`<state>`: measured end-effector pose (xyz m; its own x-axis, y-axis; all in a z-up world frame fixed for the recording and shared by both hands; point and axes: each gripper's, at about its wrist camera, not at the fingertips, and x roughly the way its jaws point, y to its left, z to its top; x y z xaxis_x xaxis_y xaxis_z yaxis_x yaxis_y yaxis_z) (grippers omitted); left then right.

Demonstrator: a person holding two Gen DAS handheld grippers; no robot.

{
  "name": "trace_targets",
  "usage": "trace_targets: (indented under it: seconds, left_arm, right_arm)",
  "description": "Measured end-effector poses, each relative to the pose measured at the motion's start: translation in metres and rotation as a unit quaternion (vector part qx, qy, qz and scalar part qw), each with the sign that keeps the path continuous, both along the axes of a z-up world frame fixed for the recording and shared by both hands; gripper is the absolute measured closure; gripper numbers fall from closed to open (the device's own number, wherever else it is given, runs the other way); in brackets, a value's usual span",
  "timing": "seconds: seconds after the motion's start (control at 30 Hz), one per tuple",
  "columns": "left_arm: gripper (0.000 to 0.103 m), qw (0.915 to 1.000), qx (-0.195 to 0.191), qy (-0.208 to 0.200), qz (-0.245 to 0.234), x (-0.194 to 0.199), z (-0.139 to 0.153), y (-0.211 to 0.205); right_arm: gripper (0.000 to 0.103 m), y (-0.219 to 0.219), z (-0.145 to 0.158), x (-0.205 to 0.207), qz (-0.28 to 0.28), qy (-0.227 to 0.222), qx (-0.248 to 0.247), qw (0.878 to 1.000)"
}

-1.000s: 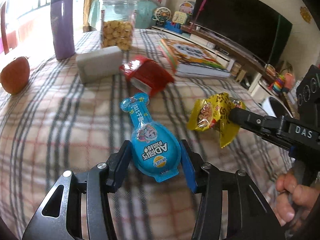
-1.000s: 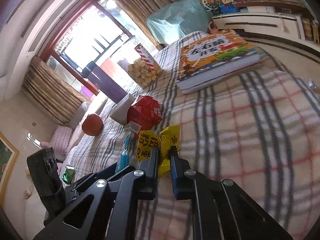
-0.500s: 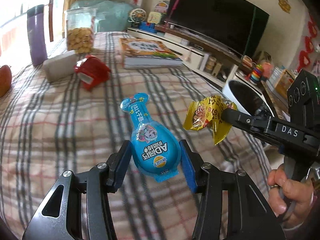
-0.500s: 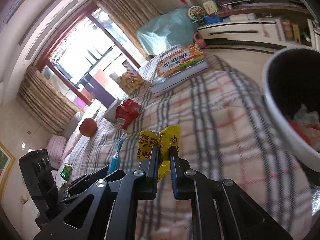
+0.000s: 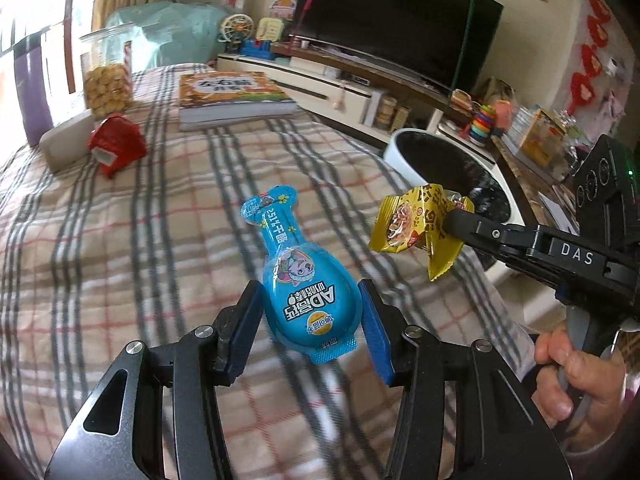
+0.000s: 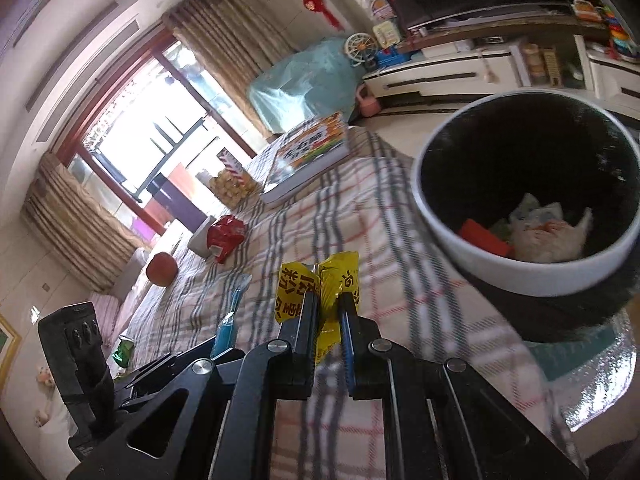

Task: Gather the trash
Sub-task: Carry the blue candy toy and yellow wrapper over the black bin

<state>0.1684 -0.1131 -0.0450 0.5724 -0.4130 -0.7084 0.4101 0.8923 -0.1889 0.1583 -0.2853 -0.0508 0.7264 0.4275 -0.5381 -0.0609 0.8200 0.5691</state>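
**Trash collection: two items in transit, at least one awaiting pickup**

Item one: you are gripping a blue lollipop pack (image 5: 304,280) between the pads of the left gripper (image 5: 310,320), its bulb end clamped and its narrow neck pointing away ahead of the claw.

Item two: you are pinching a yellow snack wrapper (image 6: 324,292) flat in the nearly closed right gripper (image 6: 326,320), the foil sticking out beyond the fingertips.

Destination: the white-rimmed bin (image 6: 440,216) is sitting ahead and to the right of the right claw, off the edge of the checked cloth (image 5: 120,240). Rubbish is already lying in its bottom, so part of the collecting appears done.

Outstanding: neither held item is over the bin mouth yet. A red wrapper (image 5: 116,146) is lying on the cloth well ahead and left of the left claw, looking like one more piece for you to fetch.
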Motion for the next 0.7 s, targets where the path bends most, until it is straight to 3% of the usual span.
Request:
trace_targets:
  seconds: [0.7]
  left_arm:
    - [0.055, 0.9984, 0.009, -0.021, -0.053, -0.016, 0.015, -0.052]
  right_arm:
    - [0.092, -0.049, 0.010, -0.034, -0.051, -0.025, 0.010, 0.998]
